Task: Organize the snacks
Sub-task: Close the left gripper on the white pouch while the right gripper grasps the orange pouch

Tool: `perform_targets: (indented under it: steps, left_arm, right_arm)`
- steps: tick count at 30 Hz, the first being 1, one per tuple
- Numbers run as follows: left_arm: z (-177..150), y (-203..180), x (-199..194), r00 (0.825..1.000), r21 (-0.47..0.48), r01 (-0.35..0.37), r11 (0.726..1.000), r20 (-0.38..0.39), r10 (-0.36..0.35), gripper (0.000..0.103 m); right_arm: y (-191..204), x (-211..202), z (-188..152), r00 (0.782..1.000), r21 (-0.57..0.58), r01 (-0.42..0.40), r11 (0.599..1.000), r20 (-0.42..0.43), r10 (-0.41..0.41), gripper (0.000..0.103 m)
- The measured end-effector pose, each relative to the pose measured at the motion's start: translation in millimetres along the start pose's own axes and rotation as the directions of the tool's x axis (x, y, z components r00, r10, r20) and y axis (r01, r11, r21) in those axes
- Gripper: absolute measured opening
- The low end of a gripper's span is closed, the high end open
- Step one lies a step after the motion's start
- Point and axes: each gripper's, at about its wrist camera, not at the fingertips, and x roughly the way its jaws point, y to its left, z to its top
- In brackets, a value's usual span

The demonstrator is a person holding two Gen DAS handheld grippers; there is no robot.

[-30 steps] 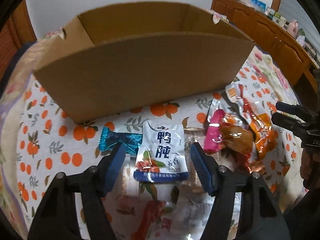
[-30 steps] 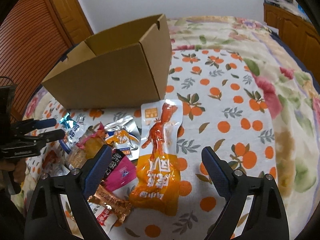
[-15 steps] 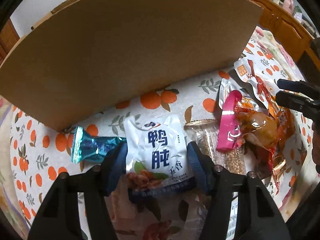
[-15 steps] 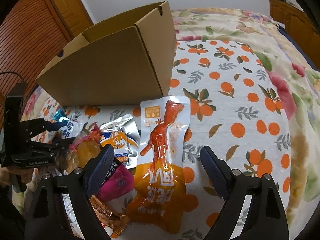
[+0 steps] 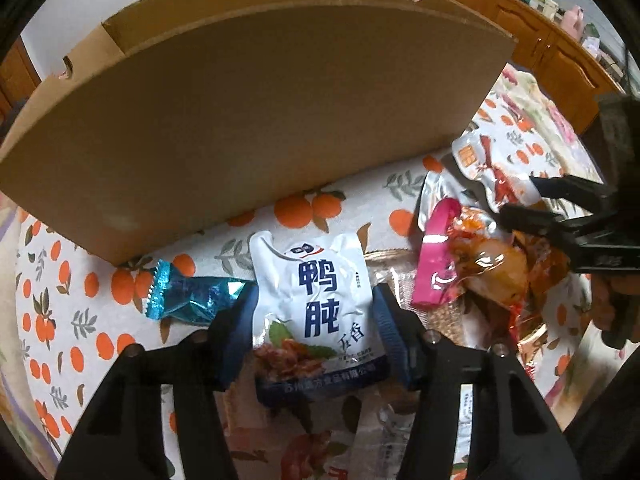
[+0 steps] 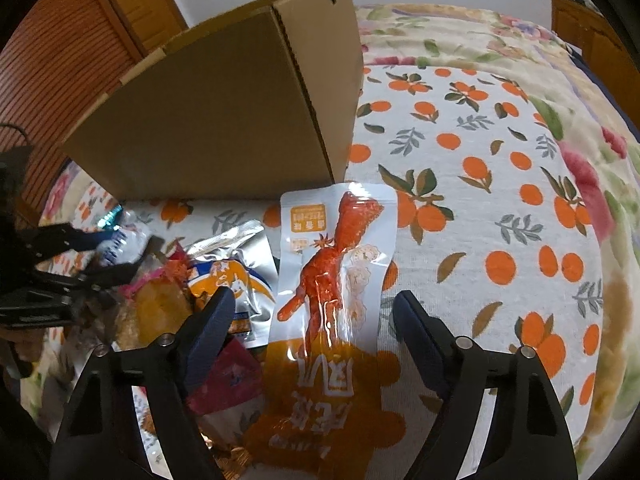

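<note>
Orange-print bedspread (image 6: pixel 500 184): left gripper (image 5: pixel 316 320) pinches a white duck-gizzard pouch (image 5: pixel 316 300) before the cardboard box (image 5: pixel 256 120); right gripper (image 6: pixel 314 316) straddles a chicken-foot packet (image 6: pixel 332 280), jaws spread. Most snacks apparently remain unboxed.

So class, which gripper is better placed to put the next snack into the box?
Left. The left gripper has closed on the white pouch beside the cardboard box; the right gripper is open, holding nothing.

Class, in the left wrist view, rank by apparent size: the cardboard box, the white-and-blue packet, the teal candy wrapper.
1. cardboard box
2. white-and-blue packet, though nearness to the camera enlarges it
3. teal candy wrapper
</note>
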Motion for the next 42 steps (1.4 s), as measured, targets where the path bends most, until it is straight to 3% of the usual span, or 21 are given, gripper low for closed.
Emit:
perform_targets:
  steps: [7,12,13,14,29,35,42]
  left_arm:
    - [1.0,-0.4,-7.0,1.000,-0.001,-0.009,1.000,0.015,0.009,0.057]
    - [1.2,-1.0,-15.6,0.999,0.006,-0.010,1.000,0.033,0.009,0.057]
    - [1.4,-2.1,-17.1,0.999,0.007,-0.007,1.000,0.036,0.006,0.057]
    - [1.2,-2.2,-19.2,0.999,0.008,-0.004,1.000,0.039,0.003,0.057]
    - [2.0,-10.6,-64.3,0.992,0.046,0.028,0.999,0.125,-0.034,0.057]
    - [5.0,-15.3,-97.0,0.979,0.056,0.040,0.998,0.197,-0.050,0.057]
    - [23.7,-6.1,-131.3,0.957,0.044,0.006,0.999,0.291,-0.019,0.057]
  right_arm:
    - [8.5,10.4,8.0,0.997,-0.072,0.071,0.995,-0.003,-0.072,0.080]
    - [10.5,13.9,12.1,0.982,-0.119,0.188,0.975,-0.014,-0.191,0.044]
    - [7.7,13.0,13.0,0.984,-0.107,0.175,0.979,-0.021,-0.178,0.042]
    - [5.3,12.3,13.4,0.984,-0.099,0.173,0.980,-0.023,-0.176,0.034]
    - [-9.7,-21.4,15.4,0.992,-0.036,0.129,0.991,0.000,-0.129,0.032]
    - [-2.5,-52.3,19.1,0.992,-0.040,0.111,0.993,0.058,-0.109,0.032]
    - [13.5,-87.6,35.9,0.986,-0.068,0.092,0.993,0.149,-0.081,0.032]
